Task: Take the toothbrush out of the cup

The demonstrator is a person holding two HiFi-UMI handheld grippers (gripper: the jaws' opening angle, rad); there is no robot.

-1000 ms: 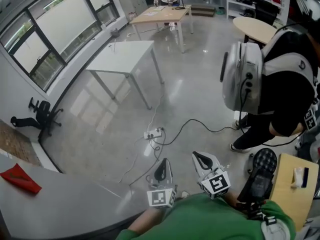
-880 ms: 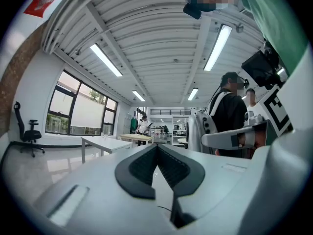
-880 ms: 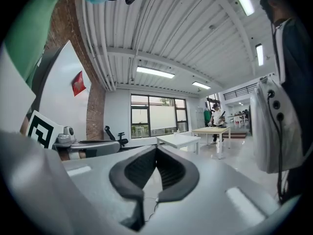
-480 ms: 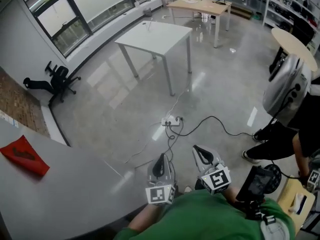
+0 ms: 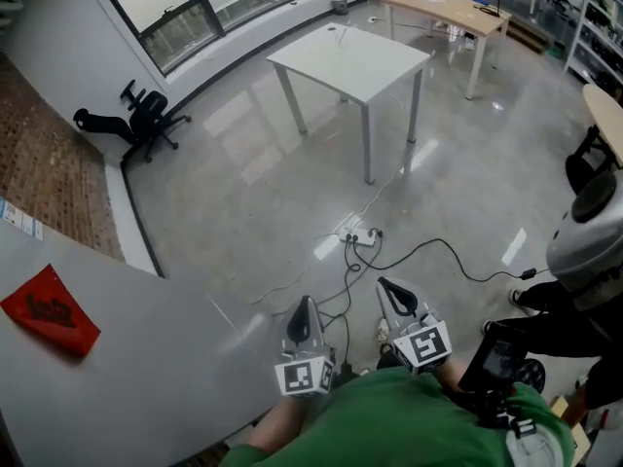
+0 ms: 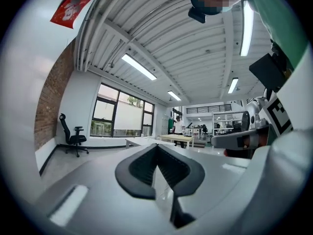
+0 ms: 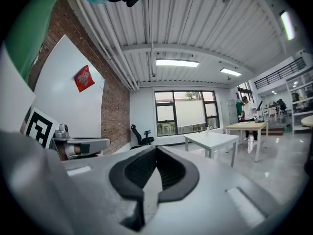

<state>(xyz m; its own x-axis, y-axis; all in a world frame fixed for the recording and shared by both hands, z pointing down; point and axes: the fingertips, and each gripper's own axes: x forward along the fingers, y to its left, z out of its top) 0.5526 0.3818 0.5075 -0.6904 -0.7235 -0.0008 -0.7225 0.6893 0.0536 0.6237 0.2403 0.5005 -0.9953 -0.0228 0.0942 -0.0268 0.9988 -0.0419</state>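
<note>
Head view: the left tongs (image 5: 304, 311) and right tongs (image 5: 394, 295), smooth grey shells with checkered marker cubes, are held low centre above the glossy concrete floor (image 5: 243, 202), touching nothing.

Left gripper view: the ribbed black pads are pressed together, with nothing between them.

Right gripper view: the pads likewise meet and hold nothing.

I cannot tell where the toothbrush and cup are.

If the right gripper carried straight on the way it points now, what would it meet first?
Nothing close. The right gripper, shut and empty, points level across open floor; the white table stands right of its line, the office chair left. The far window wall looks first, though depth is unclear.
</note>
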